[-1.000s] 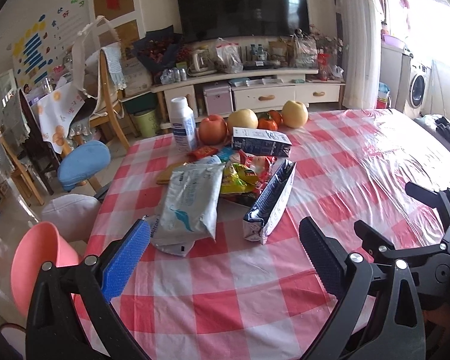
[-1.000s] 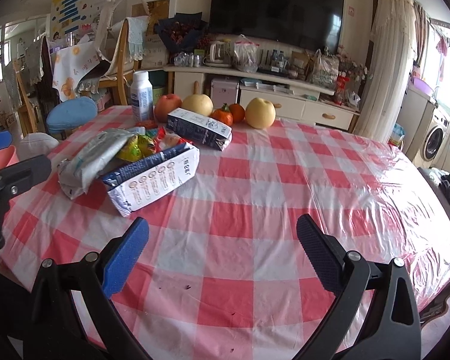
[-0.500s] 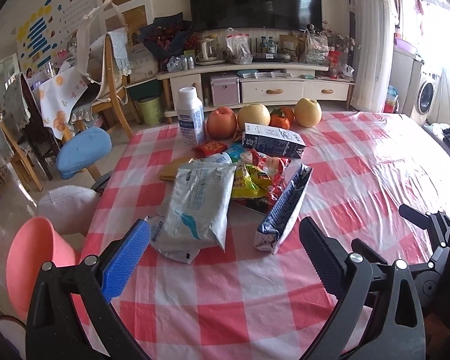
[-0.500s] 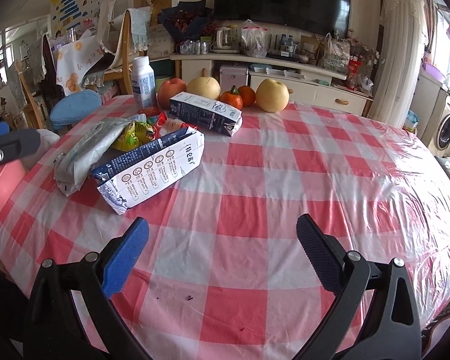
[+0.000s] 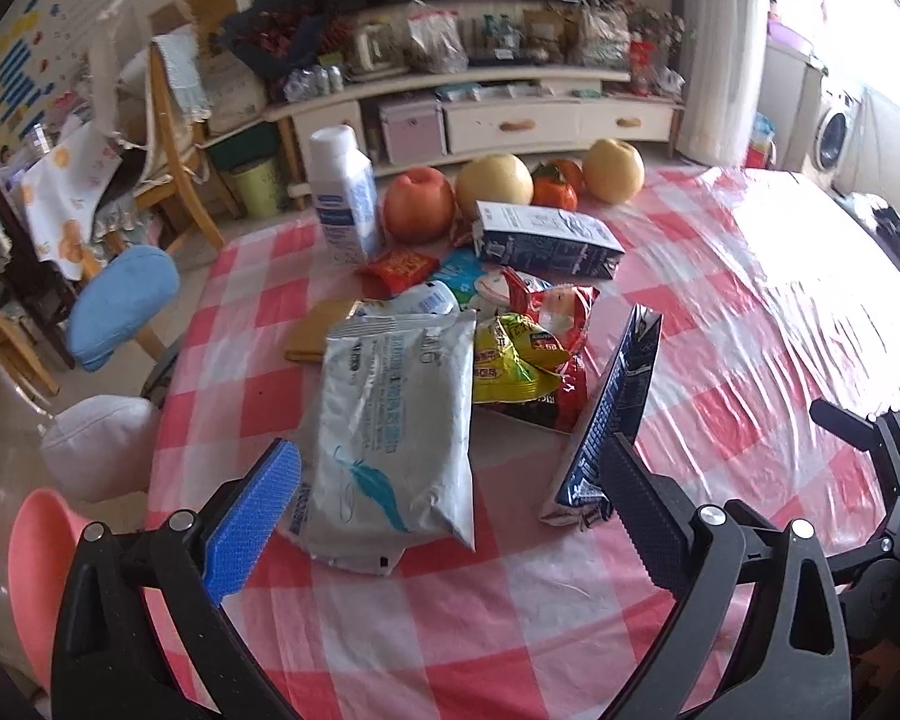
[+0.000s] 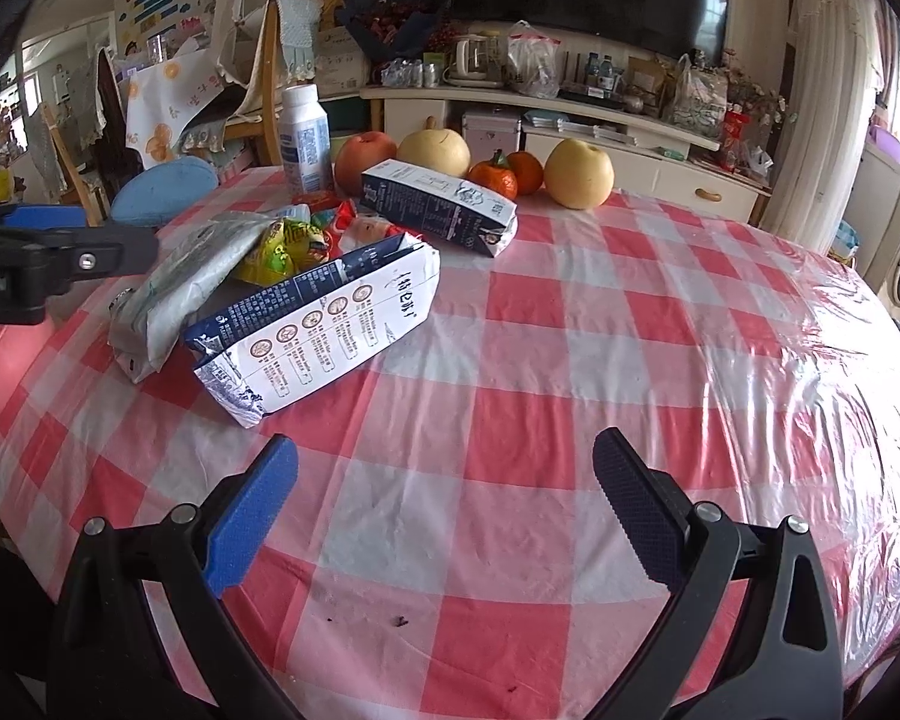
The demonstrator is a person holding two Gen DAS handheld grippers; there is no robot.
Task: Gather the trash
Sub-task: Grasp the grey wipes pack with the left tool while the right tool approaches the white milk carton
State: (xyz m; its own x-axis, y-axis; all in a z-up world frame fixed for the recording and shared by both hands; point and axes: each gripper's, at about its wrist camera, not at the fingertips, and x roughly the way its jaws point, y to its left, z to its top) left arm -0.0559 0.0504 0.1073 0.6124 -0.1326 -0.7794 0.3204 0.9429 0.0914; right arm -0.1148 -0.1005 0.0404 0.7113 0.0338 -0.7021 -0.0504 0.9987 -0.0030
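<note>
Two claws, both with fingers spread wide and nothing between them. Left claw hangs over the near edge of the worktop, fingers framing the grey-white pouch, which lies flat. Right claw hangs over bare checked cloth, well apart from the trash pile.

Left view only:
- red snack packet behind the pile, near the white bottle
- tan flat item tucked beside the pouch's far end
- yellow-green wrapper and red wrapper lying over each other, between pouch and opened carton
- pink bin off the worktop's left edge
- opened carton shows edge-on, its near end just beside the right finger

Right view only:
- opened carton's printed white face, lying on its side, leaning against the wrappers
- dark crumbs on the cloth near the claw
- left claw's side profile at the left edge of frame

Both views: second carton lying flat farther back, and fruit in a row at the far edge.
</note>
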